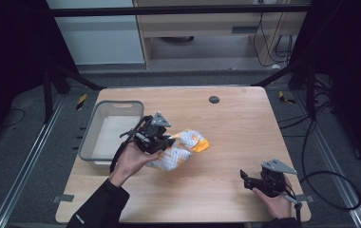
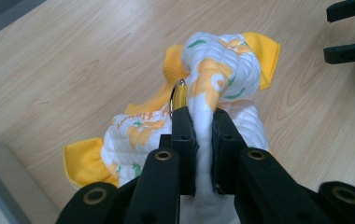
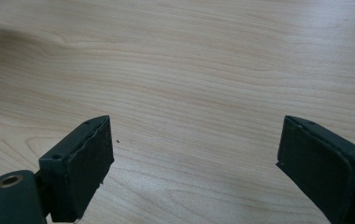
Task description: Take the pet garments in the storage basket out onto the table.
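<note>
A small quilted garment [image 1: 181,149], white with orange print and yellow trim, is seen bunched near the middle of the counter [image 1: 235,128], just right of a grey bin [image 1: 109,135] that stands at the counter's left edge. Whether its lower folds touch the wood or hang just above it cannot be told from the high view. In the left gripper view a white fold of the garment [image 2: 203,107] is pinched between the jaws, which are pressed together on the cloth; a yellow strap with a metal ring [image 2: 178,95] lies just beside the left jaw.

The left gripper [image 1: 162,141] is held at the garment's left end, so the cloth extends away from it to the right and slightly far, its long axis running roughly left to right across the counter toward the yellow hem. The bin's open top lies on the opposite side of the left gripper, to the left. Any transfer into the bin is therefore judged to turn on a short carry leftward, with the trailing cloth following over the bin's right wall.

The right gripper [image 1: 252,180] rests at the near right of the counter, well apart from the garment, its jaws spread wide over bare wood [image 3: 189,70]. The left hand [image 1: 133,159] is by far the nearer.
</note>
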`<action>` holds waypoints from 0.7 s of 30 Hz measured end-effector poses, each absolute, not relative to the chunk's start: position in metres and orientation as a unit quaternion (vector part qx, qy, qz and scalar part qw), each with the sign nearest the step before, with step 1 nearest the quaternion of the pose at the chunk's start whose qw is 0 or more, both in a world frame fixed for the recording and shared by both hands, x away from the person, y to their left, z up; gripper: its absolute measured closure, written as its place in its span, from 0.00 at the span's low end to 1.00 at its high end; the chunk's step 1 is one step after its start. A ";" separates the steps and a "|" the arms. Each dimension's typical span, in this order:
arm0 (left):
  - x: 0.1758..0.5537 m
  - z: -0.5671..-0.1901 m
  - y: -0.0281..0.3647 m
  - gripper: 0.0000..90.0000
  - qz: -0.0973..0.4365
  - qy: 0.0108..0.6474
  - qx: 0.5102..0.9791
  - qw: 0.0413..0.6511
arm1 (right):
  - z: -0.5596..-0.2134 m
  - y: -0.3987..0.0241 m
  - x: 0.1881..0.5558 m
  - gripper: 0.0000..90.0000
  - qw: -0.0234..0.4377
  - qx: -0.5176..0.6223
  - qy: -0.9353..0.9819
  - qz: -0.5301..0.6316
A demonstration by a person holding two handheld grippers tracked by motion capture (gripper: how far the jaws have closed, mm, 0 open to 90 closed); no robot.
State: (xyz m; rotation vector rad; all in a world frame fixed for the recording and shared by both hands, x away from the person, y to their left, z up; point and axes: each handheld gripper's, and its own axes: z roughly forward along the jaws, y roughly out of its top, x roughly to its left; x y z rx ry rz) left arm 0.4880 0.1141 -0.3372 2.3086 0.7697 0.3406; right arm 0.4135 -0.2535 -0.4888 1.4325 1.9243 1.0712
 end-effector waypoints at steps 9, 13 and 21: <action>0.488 -0.350 0.101 0.91 0.119 0.284 0.892 0.330 | -0.489 -0.255 0.413 0.12 0.257 0.530 0.705 0.395; 0.487 -0.355 0.095 0.91 0.114 0.279 0.895 0.329 | -0.488 -0.255 0.413 0.12 0.254 0.535 0.703 0.394; 0.487 -0.368 0.085 0.91 0.104 0.274 0.900 0.324 | -0.489 -0.256 0.413 0.12 0.258 0.535 0.702 0.393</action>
